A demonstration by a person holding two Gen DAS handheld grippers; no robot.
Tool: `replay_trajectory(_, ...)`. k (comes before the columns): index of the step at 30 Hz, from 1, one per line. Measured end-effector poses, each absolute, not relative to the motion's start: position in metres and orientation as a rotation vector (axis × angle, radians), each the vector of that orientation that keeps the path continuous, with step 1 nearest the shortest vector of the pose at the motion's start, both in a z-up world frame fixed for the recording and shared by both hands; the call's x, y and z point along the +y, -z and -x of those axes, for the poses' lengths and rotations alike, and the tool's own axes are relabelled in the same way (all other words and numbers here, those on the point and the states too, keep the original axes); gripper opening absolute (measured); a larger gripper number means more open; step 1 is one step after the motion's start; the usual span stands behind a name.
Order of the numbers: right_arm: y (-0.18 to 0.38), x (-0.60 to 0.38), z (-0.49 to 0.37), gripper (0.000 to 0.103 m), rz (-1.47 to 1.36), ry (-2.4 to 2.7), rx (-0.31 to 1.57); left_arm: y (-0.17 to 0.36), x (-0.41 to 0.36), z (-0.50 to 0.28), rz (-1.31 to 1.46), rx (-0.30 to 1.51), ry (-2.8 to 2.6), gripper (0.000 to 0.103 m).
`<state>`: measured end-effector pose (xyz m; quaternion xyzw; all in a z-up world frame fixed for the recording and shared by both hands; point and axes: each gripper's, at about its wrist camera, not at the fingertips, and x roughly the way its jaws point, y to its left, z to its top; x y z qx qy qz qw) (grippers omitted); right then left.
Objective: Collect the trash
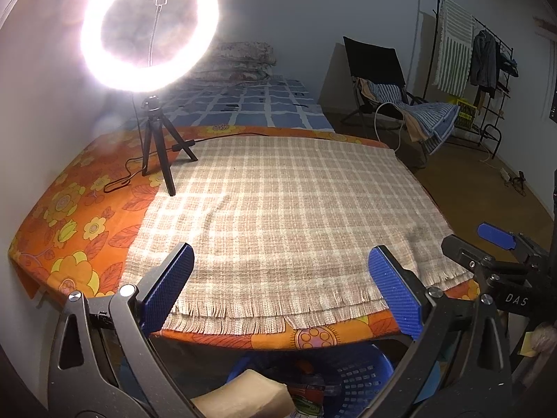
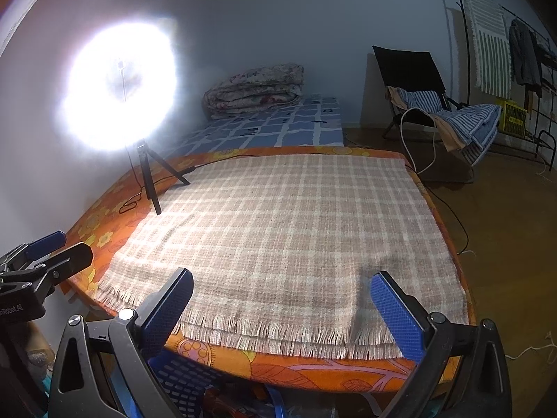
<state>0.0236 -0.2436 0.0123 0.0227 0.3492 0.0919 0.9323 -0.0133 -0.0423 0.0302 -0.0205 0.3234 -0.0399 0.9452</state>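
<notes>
- Nearest, under the counter edge: blue plastic basket w/ holes in its wall, holding a tan block plus some wrappers and bits, too dark to name. That's the only trash I can spot; none up top.
- Left gripper hangs just in front of the counter edge, fingers spread wide, nothing between them.
- Right gripper beside it, same height, also spread wide & empty. Each shows at the edge of the other's view.
- Counter has an orange flowered cover, w/ a checked fringed cloth laid over most of it, fringe at the near edge.
- Far left corner: ring light on a small black tripod, lit, very bright, cable trailing over the orange cover.
- Behind the counter: bed w/ blue checked sheet, folded quilt by the wall.
- Far right: folding chair w/ striped cloth, clothes rack against the wall.
</notes>
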Motion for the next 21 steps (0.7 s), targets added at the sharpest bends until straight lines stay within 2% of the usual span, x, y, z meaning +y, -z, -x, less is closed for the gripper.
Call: replay_trajectory(21, -0.0121, -0.2437, -0.0202, 0.103, -0.058, -0.193, 0.718, -0.0328, -0.0423, 0.0161, 0.050, 0.662, 0.086, 0.102)
